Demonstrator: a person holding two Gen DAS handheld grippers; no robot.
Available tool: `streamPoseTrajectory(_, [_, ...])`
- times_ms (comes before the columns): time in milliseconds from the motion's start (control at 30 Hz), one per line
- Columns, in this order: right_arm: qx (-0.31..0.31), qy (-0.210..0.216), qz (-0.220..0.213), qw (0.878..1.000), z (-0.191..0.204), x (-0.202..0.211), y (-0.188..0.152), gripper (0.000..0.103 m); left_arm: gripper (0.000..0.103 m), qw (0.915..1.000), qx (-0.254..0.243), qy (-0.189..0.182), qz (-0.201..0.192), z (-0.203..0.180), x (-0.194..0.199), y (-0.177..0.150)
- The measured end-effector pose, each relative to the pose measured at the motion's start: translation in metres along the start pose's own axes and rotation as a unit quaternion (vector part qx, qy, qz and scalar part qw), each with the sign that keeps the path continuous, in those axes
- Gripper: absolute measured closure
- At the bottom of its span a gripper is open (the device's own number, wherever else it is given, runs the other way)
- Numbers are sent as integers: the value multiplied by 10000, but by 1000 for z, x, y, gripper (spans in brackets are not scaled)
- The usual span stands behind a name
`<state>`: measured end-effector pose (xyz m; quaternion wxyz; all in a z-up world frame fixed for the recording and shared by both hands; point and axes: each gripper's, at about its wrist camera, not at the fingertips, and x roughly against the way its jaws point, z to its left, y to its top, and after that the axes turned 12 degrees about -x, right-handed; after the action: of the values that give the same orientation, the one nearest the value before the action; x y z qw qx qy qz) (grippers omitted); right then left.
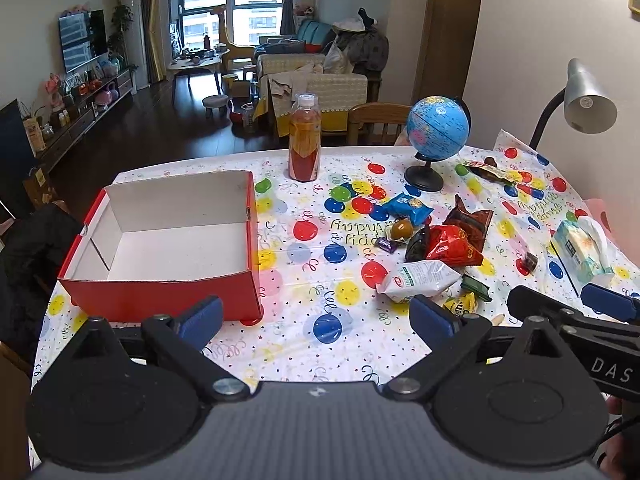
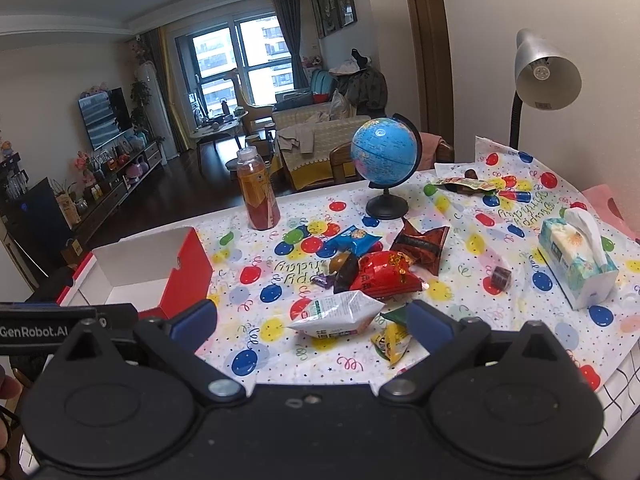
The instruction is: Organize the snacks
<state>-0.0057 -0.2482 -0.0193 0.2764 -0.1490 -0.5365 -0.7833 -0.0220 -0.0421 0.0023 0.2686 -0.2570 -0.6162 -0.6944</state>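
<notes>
While both grippers hang back at the near edge, the layout reads as follows.

Surface: surface under a glossy plastic cloth printed with balloons; smooth, so packets should slide on it.

Box: red cardboard box, white inside, open at the top and holding nothing visible; it sits at the left, just ahead of the left gripper.

Snack heap: well right of the box, ahead of the right gripper; judged the nearer hand for a first pick.

White packet: white packet, a puffy crinkled pillow bag, nearest of the heap; its long axis runs roughly left to right, along the gap between the right fingers, so a turn of the wrist may be needed to pinch its short width.

Red packet: red packet, shiny foil, just behind the white one.

Yellow packet: yellow packet, small and crumpled, beside the right finger.

Fingers: both pairs spread wide, blue pads holding nothing.
</notes>
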Motion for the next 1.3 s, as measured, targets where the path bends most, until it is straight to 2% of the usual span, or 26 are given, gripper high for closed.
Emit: streamPoseTrajectory(1300, [-17,-53,67,10000,-3,0,1,2,3,10000,-29,-53,50,-3,-4,-1])
